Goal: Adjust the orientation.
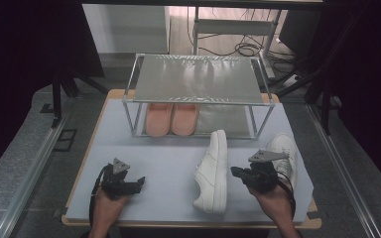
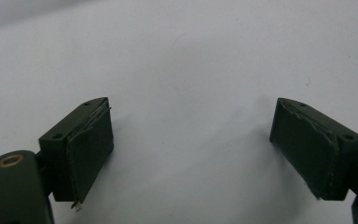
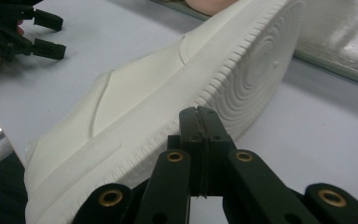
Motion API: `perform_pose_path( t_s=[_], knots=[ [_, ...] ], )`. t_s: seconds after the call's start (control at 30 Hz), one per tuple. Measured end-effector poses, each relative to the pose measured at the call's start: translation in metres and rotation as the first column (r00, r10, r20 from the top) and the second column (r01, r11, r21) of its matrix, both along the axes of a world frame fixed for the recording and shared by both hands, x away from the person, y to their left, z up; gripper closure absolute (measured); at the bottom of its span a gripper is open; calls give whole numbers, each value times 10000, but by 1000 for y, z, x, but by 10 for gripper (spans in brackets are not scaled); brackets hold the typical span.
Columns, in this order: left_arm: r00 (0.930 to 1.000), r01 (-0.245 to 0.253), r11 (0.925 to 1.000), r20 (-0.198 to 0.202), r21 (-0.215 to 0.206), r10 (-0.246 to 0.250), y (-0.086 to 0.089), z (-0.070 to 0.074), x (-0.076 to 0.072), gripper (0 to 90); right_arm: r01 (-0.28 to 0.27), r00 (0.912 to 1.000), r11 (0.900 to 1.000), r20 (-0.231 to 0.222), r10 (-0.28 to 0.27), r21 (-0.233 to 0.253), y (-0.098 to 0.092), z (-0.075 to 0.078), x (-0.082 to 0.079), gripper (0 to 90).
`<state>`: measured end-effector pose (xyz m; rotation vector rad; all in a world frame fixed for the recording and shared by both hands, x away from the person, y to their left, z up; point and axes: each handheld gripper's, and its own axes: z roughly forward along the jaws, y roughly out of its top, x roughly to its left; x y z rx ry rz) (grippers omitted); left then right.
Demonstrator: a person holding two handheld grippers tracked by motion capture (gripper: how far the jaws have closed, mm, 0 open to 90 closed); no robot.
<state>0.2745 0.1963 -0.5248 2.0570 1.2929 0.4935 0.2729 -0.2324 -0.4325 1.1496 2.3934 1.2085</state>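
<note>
My right gripper point(image 3: 199, 140) is clenched empty, left gripper point(image 2: 191, 149) released — nudging the tipped sneaker point(image 1: 213, 171) could skid it off the counter point(image 1: 158, 173).

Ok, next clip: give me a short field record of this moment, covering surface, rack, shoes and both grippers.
surface: pale table top
rack: two-tier metal rack at the far side
lower tier: pair of pink slippers
white sneaker: on its side, sole towards the right gripper
second white sneaker: by the right hand
left gripper: open, empty, over bare table
right gripper: shut, empty, beside the sneaker's sole
</note>
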Motion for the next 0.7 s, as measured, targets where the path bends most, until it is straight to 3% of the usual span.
perform_pose_path(
  t_s=[0.57, 0.7],
  knots=[
    [10000, 20, 10000, -6, 30, -20, 0, 0, 0, 133, -127, 9998, 9999, 140, 126, 80, 19, -6, 8, 896],
    [10000, 20, 10000, -5, 28, -20, 0, 0, 0, 133, -97, 9997, 9998, 234, 102, -197, 22, -5, 8, 897]
  ],
)
